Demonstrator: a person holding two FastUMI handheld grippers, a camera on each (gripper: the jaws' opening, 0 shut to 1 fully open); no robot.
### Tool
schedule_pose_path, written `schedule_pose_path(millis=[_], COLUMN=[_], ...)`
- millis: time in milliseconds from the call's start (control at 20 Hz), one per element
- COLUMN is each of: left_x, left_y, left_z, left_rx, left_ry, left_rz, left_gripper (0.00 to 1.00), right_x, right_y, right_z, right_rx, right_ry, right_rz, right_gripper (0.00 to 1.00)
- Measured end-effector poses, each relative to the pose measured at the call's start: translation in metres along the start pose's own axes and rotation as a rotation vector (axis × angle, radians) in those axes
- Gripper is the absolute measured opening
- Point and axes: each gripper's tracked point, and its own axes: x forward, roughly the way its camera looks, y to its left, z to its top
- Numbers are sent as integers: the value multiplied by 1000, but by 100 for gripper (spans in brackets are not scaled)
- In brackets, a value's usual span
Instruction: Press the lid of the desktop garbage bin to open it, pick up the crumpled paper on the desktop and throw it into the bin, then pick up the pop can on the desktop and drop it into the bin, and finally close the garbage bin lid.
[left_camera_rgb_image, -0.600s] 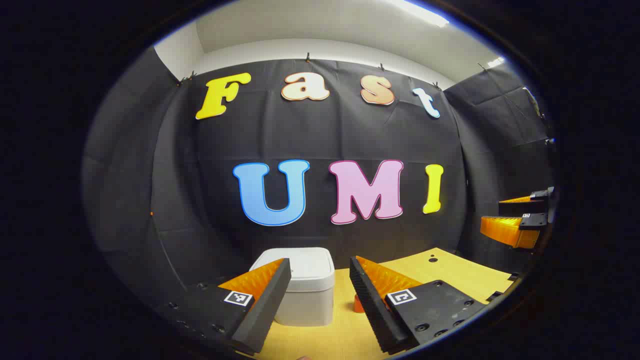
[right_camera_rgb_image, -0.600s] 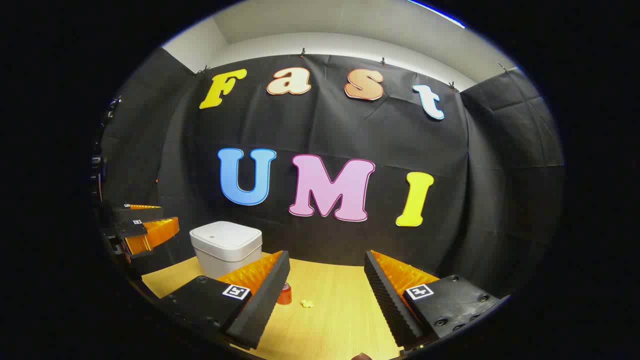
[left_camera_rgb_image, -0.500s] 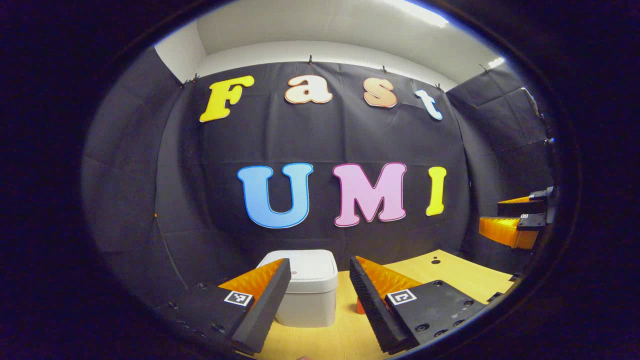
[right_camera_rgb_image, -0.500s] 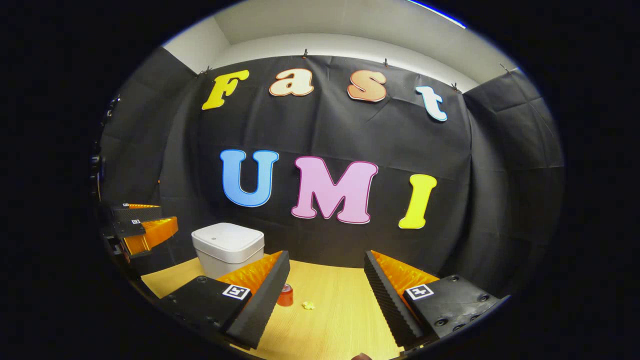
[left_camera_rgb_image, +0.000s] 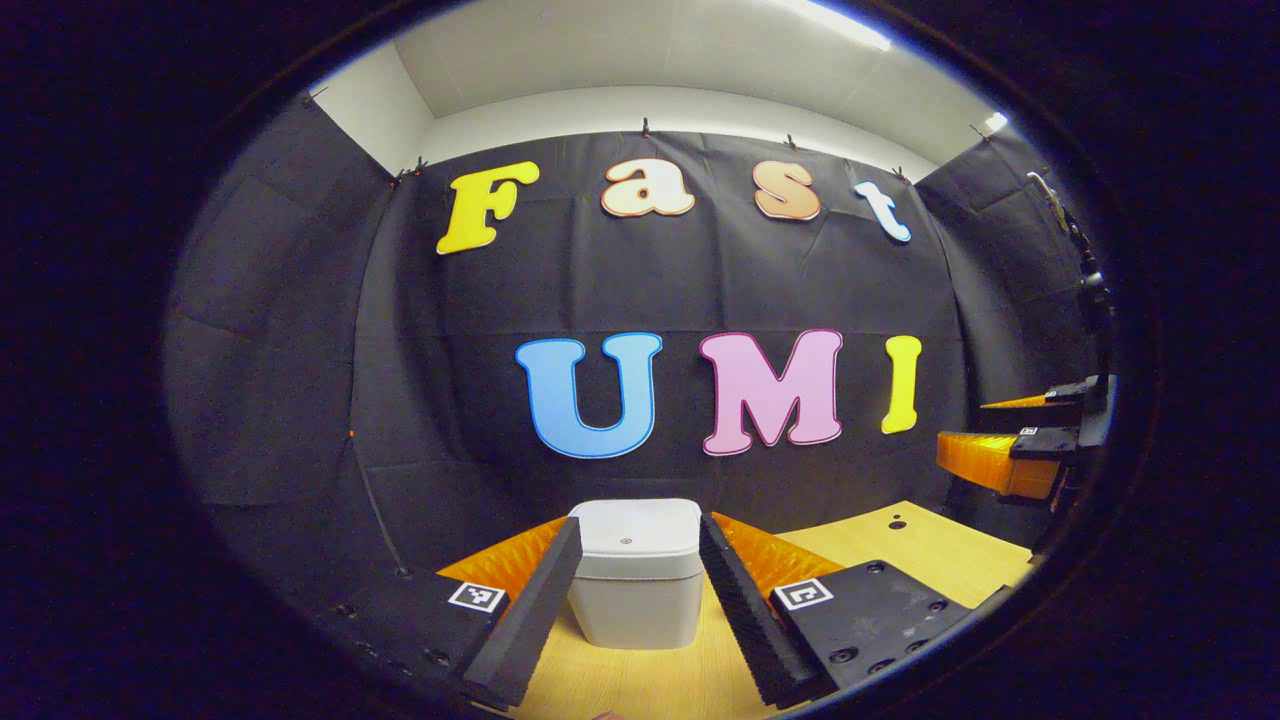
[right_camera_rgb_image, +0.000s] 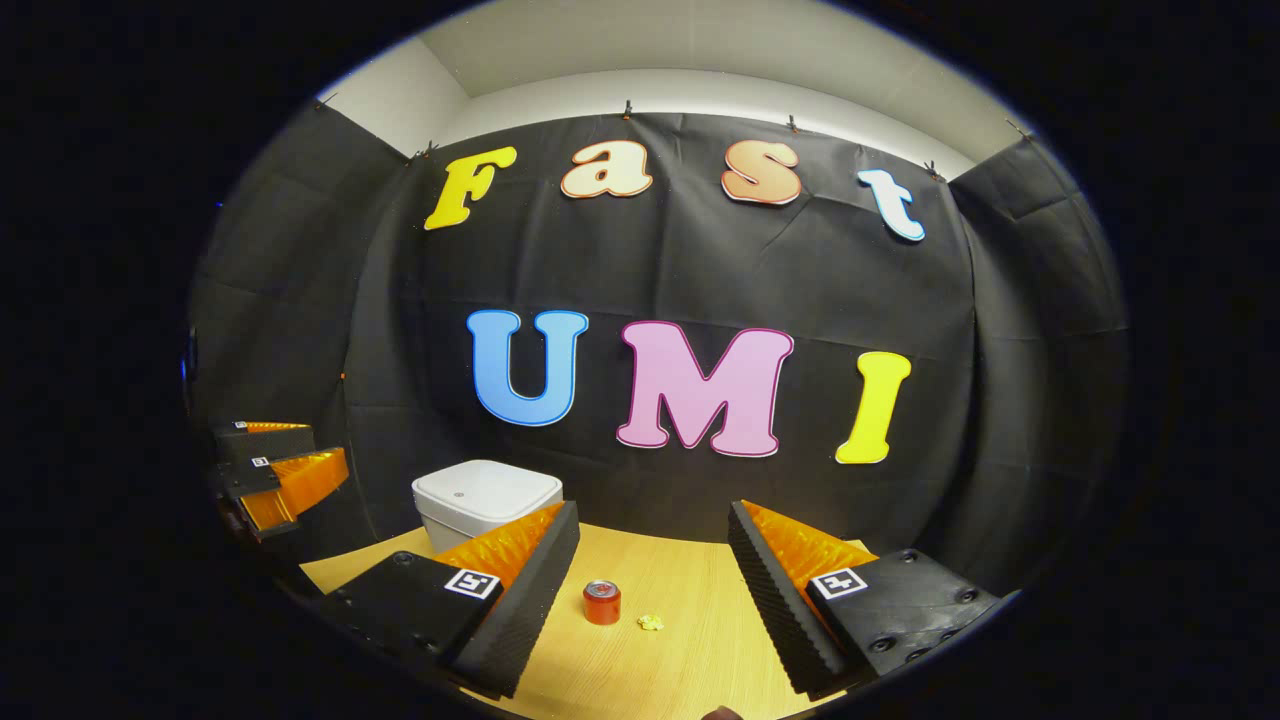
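Between the two fingers of the left hand-held gripper (left_camera_rgb_image: 634, 600) now sits the small white plastic bin with rounded corners (left_camera_rgb_image: 634, 575). Half a second ago the bin was off to the left in the left gripper view, partly behind one finger. Now it is right in the middle, so this hand-held gripper has swung to face it. Its fingers are wide apart and hold nothing.

The bin's flat white lid (left_camera_rgb_image: 636, 522) is shut. No step of the task is done yet. The first job is likely to press that lid so it pops open, and the left hand-held gripper looks lined up for that.

On the light wooden bench (right_camera_rgb_image: 690, 650), the small red pop can (right_camera_rgb_image: 602, 602) stands upright. The little yellow ball of crumpled paper (right_camera_rgb_image: 651, 622) lies just beside it. Both were partly hidden or more to the left before; now they sit between the wide-open, empty fingers of the right hand-held gripper (right_camera_rgb_image: 655, 600), farther off.
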Motion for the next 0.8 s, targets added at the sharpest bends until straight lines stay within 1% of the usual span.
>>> schedule_pose_path(millis=[150, 350, 500, 650, 750, 800], left_x=[-11, -19, -19, -12, -4, 3], left_y=[12, 37, 47, 54, 53, 53], left_z=[-2, -3, -4, -5, -7, -8], left_rx=[-17, 7, 7, 0, -25, -31], left_ry=[12, 17, 20, 24, 29, 29], left_rz=[37, 101, 122, 120, 81, 59], left_gripper=[82, 82, 82, 82, 82, 82], right_x=[8, 21, 27, 31, 32, 31], right_y=[15, 41, 53, 57, 58, 55], right_z=[3, -1, -3, -6, -2, 2], right_rx=[5, 10, 13, 10, 9, -4], right_ry=[-13, -10, -5, 10, 11, -2], right_rz=[33, 93, 118, 133, 134, 122], right_gripper=[96, 96, 96, 96, 96, 97])
